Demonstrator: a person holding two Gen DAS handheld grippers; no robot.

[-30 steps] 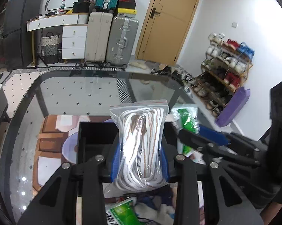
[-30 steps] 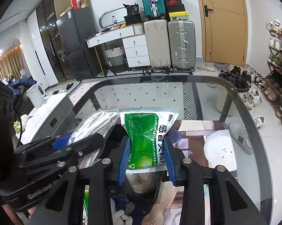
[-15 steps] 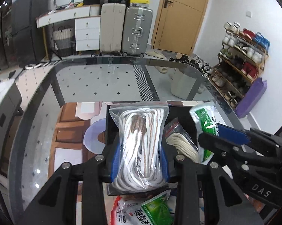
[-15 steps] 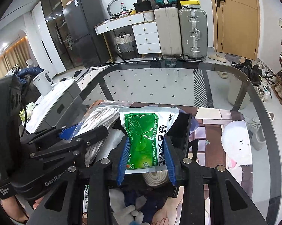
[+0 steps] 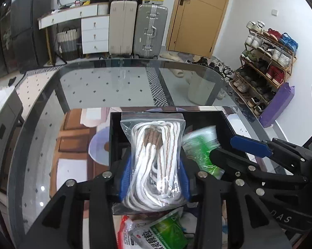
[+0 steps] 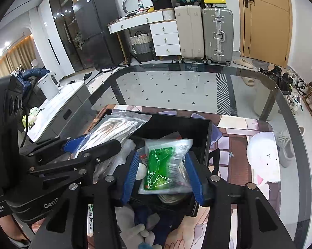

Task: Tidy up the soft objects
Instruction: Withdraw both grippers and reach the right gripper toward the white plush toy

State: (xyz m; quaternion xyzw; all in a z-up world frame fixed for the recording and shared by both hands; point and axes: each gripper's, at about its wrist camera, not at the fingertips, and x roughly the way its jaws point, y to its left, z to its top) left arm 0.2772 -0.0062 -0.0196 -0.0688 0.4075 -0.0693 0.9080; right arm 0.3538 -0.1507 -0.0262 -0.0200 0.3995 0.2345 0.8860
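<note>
At about 9 o'clock of the open black rectangular box (image 5: 224, 122) on the glass-topped table (image 5: 106, 87), the left gripper (image 5: 154, 176) pinches a clear zip bag of coiled white rope (image 5: 156, 161) between its blue pads; the jaws are easing apart, yet the pads press the bag's sides, and the bag hangs tilted over the box's left part. In the right wrist view that bag (image 6: 112, 128) juts toward 1 o'clock over the box's left wall (image 6: 205, 143). Toward 3 o'clock, the right gripper (image 6: 162, 176) is letting go: its jaws are opening and its blue pads stand clear of the green-and-white foil sachet (image 6: 162, 166), which is blurred between them, inside the box atop a pale rope coil (image 6: 172, 198). At 6 o'clock, just outside the box, lie a green-printed packet (image 5: 166, 234) and a grey-and-navy plush toy (image 6: 143, 228).
</note>
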